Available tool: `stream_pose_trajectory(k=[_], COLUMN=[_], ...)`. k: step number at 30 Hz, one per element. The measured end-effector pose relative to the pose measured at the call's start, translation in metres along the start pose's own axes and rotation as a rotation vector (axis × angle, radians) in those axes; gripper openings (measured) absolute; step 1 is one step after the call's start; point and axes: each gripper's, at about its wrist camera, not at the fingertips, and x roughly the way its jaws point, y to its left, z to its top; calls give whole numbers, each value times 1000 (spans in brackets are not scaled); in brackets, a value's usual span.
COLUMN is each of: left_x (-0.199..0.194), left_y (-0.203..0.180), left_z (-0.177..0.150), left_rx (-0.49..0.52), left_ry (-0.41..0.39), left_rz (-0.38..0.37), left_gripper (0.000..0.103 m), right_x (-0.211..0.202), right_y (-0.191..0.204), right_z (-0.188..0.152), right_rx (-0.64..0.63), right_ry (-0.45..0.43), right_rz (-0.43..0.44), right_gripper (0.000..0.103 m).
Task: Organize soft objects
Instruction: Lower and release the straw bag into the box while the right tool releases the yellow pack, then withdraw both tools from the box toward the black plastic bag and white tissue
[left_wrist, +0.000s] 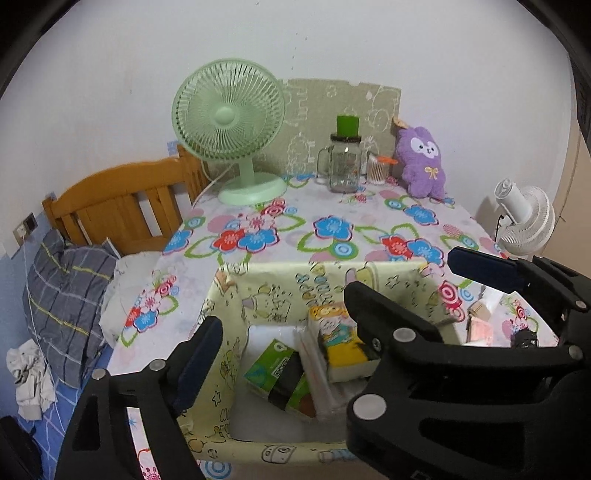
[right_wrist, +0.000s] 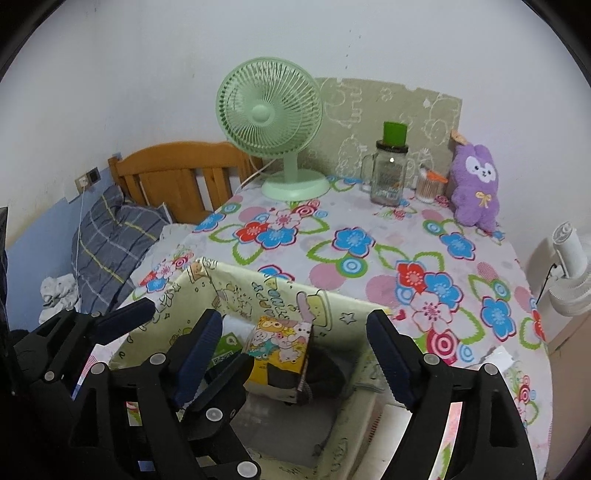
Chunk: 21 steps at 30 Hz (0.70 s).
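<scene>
A pale yellow cartoon-print fabric bin (left_wrist: 280, 284) (right_wrist: 266, 291) stands at the table's near edge. Inside lie a green tissue pack (left_wrist: 277, 376) (right_wrist: 227, 349) and a yellow cartoon tissue pack (left_wrist: 340, 336) (right_wrist: 280, 354). A purple plush rabbit (left_wrist: 423, 166) (right_wrist: 476, 188) leans on the wall at the table's far right. My left gripper (left_wrist: 284, 328) is open over the bin. My right gripper (right_wrist: 295, 354) is open over the bin too, and holds nothing. It shows in the left wrist view (left_wrist: 480, 269) at the right.
A green desk fan (left_wrist: 231, 125) (right_wrist: 273, 118), a glass jar mug with a green lid (left_wrist: 343, 162) (right_wrist: 388, 173) and a cotton swab tub (left_wrist: 378, 170) stand at the back. A white fan (left_wrist: 524, 221) is off the right edge. A bed with a plaid pillow (left_wrist: 62, 306) is left.
</scene>
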Motion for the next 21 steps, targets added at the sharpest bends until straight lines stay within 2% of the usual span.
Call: stream_pose_trajectory(k=[4,13,21], left_x=[-14,-39,-55], left_y=[-9,-31,-56], left_z=[4,11,15], left_rx=[10,32,38], left_ry=[-36,-93,-134], left_rz=[-5,-20,-36], left_gripper=[93,99,99], right_x=[-16,-50,-76], right_y=[-6,-22,-41], right_z=[2,2,1], right_rx=[11,30,44], right_ry=[-38,-93,-129], right_rz=[-6,-21,-43], right_gripper=[92,95,100])
